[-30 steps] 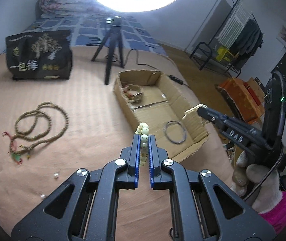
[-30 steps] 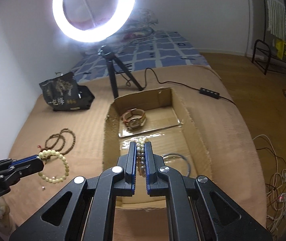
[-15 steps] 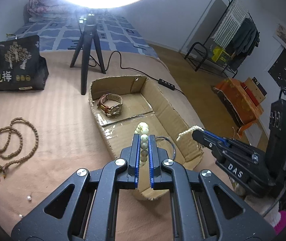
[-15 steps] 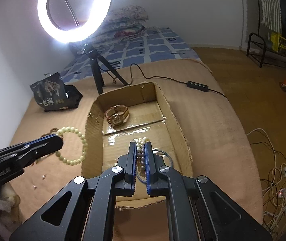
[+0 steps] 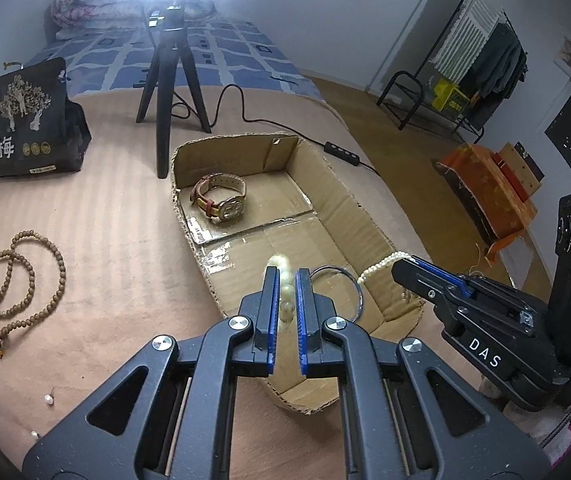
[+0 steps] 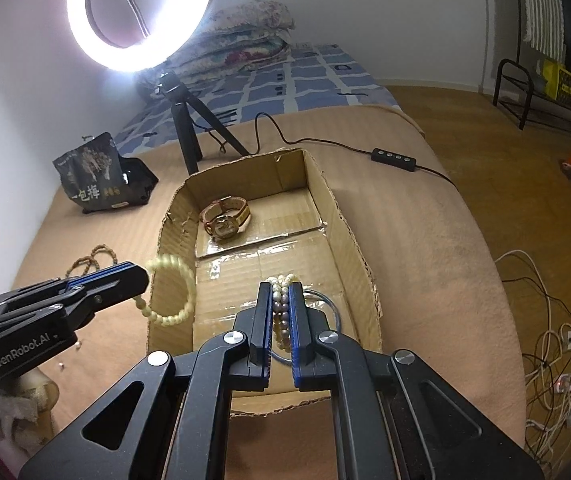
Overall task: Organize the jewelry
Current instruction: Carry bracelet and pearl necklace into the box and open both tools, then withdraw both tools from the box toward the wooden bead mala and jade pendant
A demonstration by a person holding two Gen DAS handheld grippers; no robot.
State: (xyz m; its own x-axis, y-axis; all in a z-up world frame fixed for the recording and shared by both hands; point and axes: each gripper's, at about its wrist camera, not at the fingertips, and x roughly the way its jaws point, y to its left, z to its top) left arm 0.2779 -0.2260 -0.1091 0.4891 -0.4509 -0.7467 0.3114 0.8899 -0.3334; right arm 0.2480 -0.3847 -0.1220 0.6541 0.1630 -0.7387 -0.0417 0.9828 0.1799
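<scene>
Brown wooden bead necklace lies on the tan bed cover, left; left claw clamps pale yellow bead bracelet over open cardboard box; box holds gold watch, thin metal bangle; right claw grips white pearl strand above box floor
</scene>
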